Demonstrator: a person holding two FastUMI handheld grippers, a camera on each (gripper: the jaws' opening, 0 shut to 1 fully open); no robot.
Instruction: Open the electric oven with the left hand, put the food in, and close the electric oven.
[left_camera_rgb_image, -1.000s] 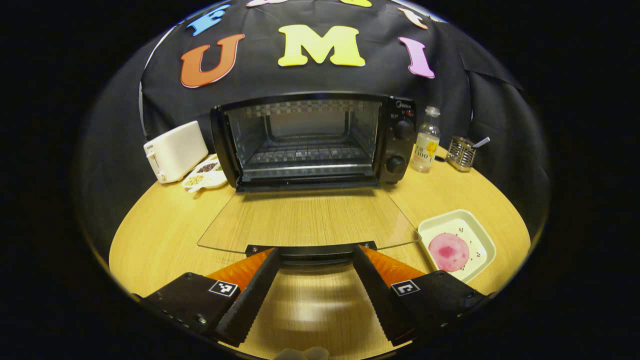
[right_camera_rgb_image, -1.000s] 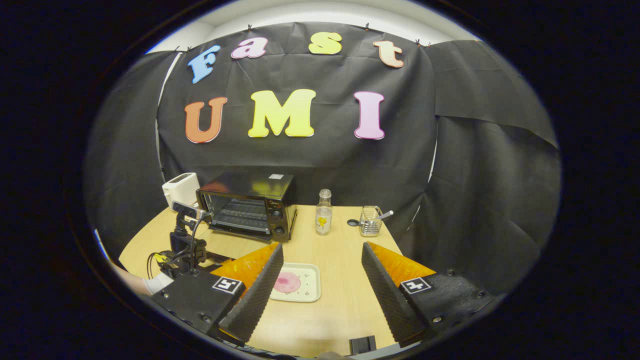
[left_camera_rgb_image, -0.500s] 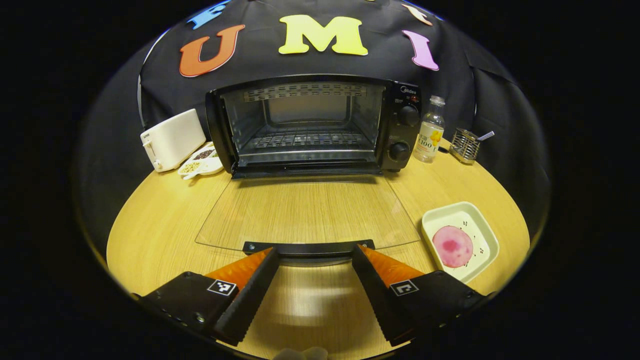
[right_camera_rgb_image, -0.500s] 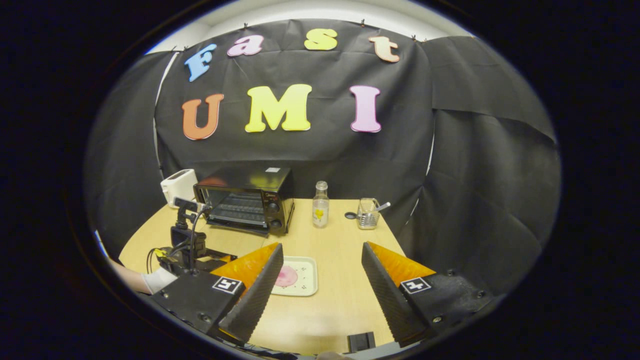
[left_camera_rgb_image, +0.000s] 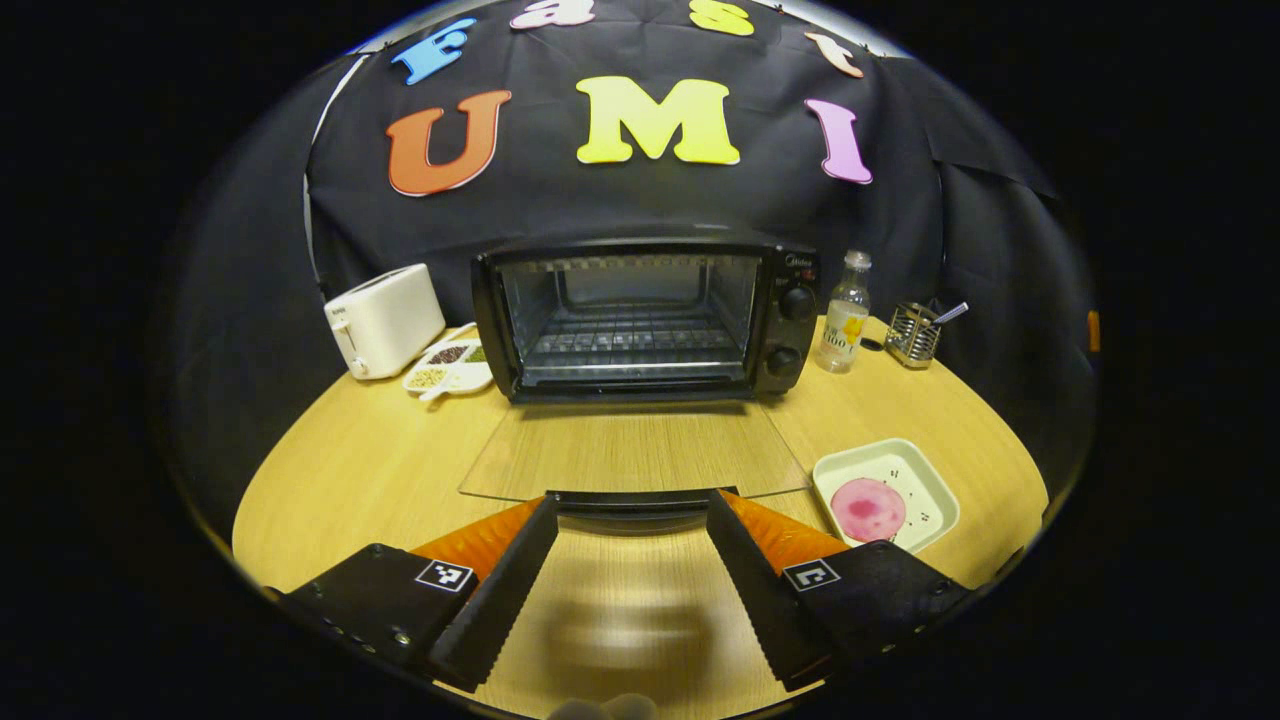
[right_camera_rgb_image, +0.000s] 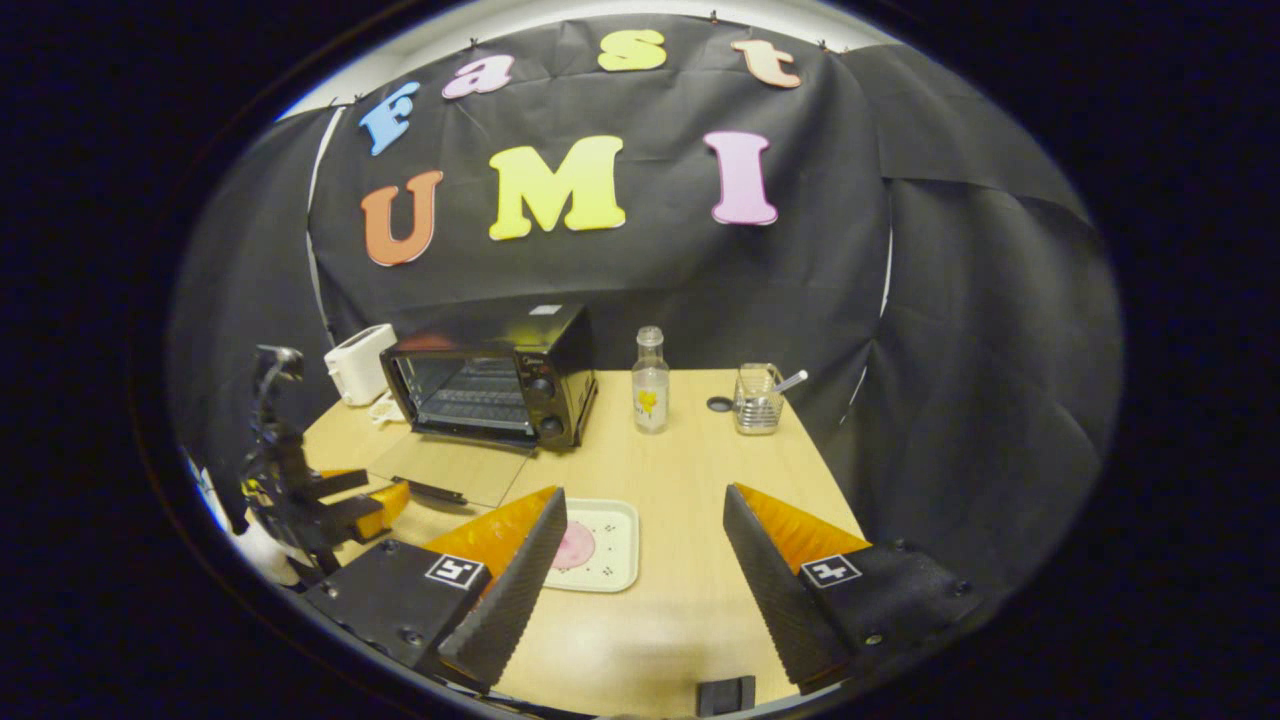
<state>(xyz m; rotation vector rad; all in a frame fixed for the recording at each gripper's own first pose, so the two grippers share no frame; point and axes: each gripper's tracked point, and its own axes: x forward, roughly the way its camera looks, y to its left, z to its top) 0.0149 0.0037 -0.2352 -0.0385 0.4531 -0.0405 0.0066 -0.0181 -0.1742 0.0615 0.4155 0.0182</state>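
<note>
Where the tray (right_camera_rgb_image: 610, 560) slips behind the right gripper (right_camera_rgb_image: 640, 545) — food (right_camera_rgb_image: 574, 548) half-hidden, both grippers' jaws apart.

Near edge of pink food (right_camera_rgb_image: 573, 547) behind right gripper (right_camera_rgb_image: 640, 500) finger.

Setting: a staged recording booth dressed as a kitchen corner, not a real home. Black cloth hangs as the back and side walls, with a pale ceiling strip above it. A light wooden tabletop (left_camera_rgb_image: 340, 470) carries kitchen props: black electric oven (left_camera_rgb_image: 640, 310), white toaster (left_camera_rgb_image: 385, 320), divided snack dish (left_camera_rgb_image: 448, 364), drink bottle (left_camera_rgb_image: 842, 325), wire utensil holder (left_camera_rgb_image: 912, 335), tray of food (left_camera_rgb_image: 885, 495).
</note>
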